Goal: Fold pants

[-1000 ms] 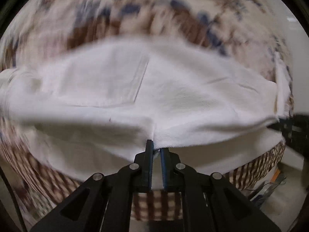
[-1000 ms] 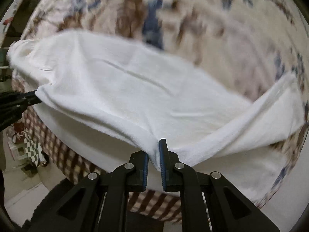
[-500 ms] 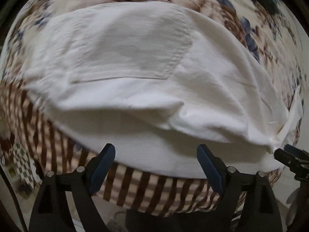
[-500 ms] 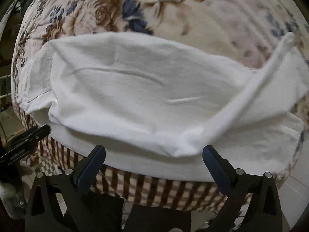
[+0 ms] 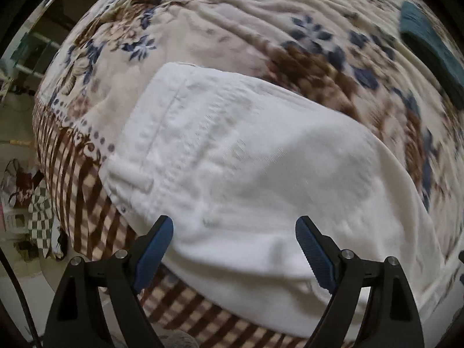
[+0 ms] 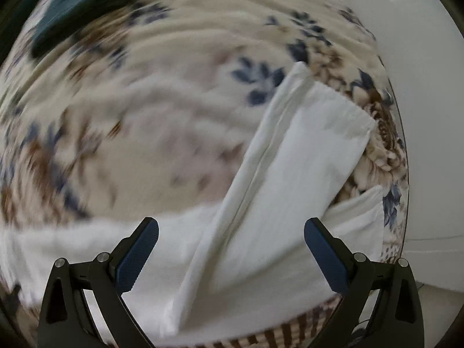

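White pants [image 5: 255,168] lie folded lengthwise on a floral bedspread [image 5: 246,29] near the bed's front edge. In the left wrist view I see the waistband end with a belt loop and a back pocket. My left gripper [image 5: 234,233] hangs open above that end, nothing between its fingers. In the right wrist view the leg end of the pants [image 6: 290,179] shows, with one leg cuff lying slanted over the other. My right gripper [image 6: 231,235] is wide open above the legs and holds nothing.
A dark teal cloth [image 5: 429,46] lies far back on the bed, also the teal cloth [image 6: 81,3] in the right wrist view. The checked bed skirt [image 5: 87,203] drops to the floor in front. A pale wall [image 6: 429,101] stands right of the bed.
Both grippers let go of the pants' folded edge and opened wide. The left one swung toward the waistband end, the right one toward the leg cuffs, each rolling as it went.
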A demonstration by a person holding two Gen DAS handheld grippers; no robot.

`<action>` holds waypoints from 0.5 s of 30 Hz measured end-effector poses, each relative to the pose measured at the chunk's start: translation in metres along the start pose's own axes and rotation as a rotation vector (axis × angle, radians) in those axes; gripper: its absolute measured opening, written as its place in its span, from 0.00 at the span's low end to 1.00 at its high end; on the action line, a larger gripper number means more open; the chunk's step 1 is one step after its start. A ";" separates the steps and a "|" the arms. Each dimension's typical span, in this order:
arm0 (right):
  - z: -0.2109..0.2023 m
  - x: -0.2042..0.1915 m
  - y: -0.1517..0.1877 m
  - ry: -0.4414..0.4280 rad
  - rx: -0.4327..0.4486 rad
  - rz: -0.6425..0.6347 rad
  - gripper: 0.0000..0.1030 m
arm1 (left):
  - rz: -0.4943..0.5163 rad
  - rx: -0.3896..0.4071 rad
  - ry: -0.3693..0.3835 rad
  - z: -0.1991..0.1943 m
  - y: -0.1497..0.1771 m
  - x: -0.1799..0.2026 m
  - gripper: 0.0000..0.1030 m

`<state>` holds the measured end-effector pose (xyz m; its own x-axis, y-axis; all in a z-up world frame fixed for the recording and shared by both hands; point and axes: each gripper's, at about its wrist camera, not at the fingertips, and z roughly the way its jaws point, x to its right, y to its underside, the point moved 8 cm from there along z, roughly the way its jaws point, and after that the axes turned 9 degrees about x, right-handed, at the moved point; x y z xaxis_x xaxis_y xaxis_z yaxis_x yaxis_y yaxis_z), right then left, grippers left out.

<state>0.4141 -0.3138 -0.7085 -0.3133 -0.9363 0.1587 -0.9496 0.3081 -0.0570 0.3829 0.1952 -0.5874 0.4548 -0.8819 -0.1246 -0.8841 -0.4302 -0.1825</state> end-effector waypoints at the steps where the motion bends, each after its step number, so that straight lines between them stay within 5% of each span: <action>1: 0.010 0.005 -0.008 0.014 -0.004 0.029 0.99 | -0.018 -0.007 0.000 0.008 -0.004 0.003 0.84; 4: 0.039 0.015 -0.022 0.048 -0.039 0.092 0.98 | -0.059 -0.025 -0.011 0.020 -0.005 0.001 0.84; 6: 0.061 0.018 -0.024 0.079 -0.107 0.102 0.88 | -0.063 -0.038 -0.019 0.028 -0.002 -0.002 0.84; 7: 0.071 0.021 -0.023 0.096 -0.140 0.105 0.57 | -0.059 -0.045 -0.026 0.033 -0.002 -0.005 0.84; 8: 0.078 0.025 -0.021 0.113 -0.165 0.108 0.15 | -0.054 -0.049 -0.029 0.034 0.000 -0.005 0.84; 9: 0.075 0.033 -0.019 0.109 -0.154 0.151 0.05 | -0.045 -0.054 -0.033 0.034 0.002 -0.006 0.84; 15: -0.001 0.111 0.026 -0.031 0.011 0.530 0.05 | -0.036 -0.080 -0.009 0.029 0.013 -0.007 0.84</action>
<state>0.3551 -0.4094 -0.6915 -0.7501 -0.6568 0.0766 -0.6606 0.7391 -0.1316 0.3715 0.2016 -0.6171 0.4869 -0.8639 -0.1285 -0.8728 -0.4758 -0.1087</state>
